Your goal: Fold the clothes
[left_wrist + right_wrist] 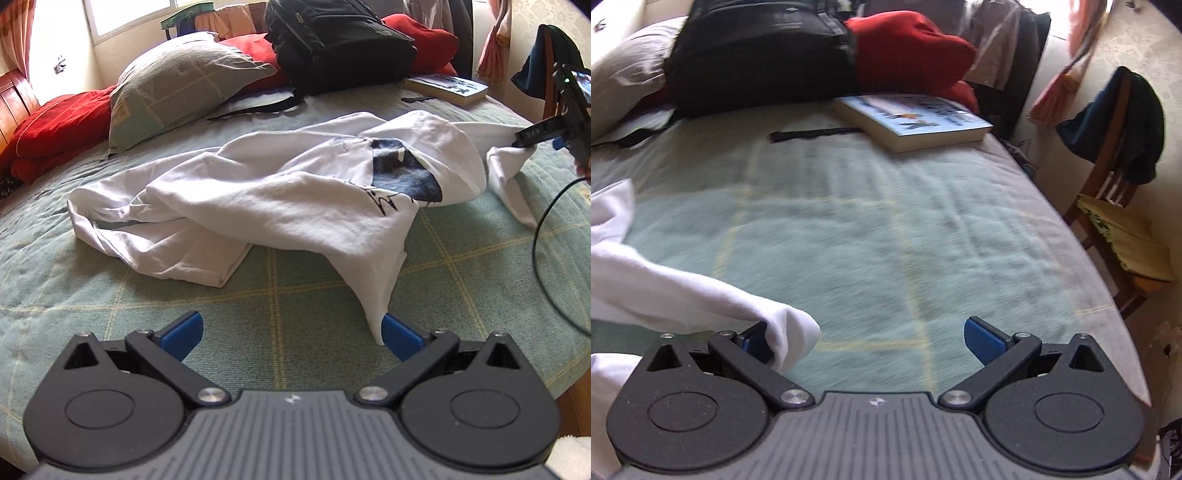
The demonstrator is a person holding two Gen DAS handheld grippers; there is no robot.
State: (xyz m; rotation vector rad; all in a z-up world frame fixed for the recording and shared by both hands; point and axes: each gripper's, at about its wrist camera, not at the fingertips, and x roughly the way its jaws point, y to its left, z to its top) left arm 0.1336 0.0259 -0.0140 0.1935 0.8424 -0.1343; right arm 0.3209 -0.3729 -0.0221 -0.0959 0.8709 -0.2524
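Observation:
A crumpled white T-shirt (258, 192) with a dark print lies across the green checked bedcover (295, 288). My left gripper (291, 332) is open near the bed's front edge. A pulled-up corner of the shirt (376, 314) rests against its right blue pad (400, 336), and nothing sits between the fingers. My right gripper (532, 140) is at the shirt's far right end. In the right wrist view the right gripper (871, 339) is open, with white shirt cloth (790, 332) draped over its left finger (753, 343). Its right pad (982, 339) is bare.
A black backpack (340, 44), grey pillow (177, 85) and red blankets (55, 129) line the back of the bed. A book (912, 122) lies at the back right. A wooden chair (1115, 221) with dark clothes stands off the bed's right edge. A black cable (543, 251) hangs at right.

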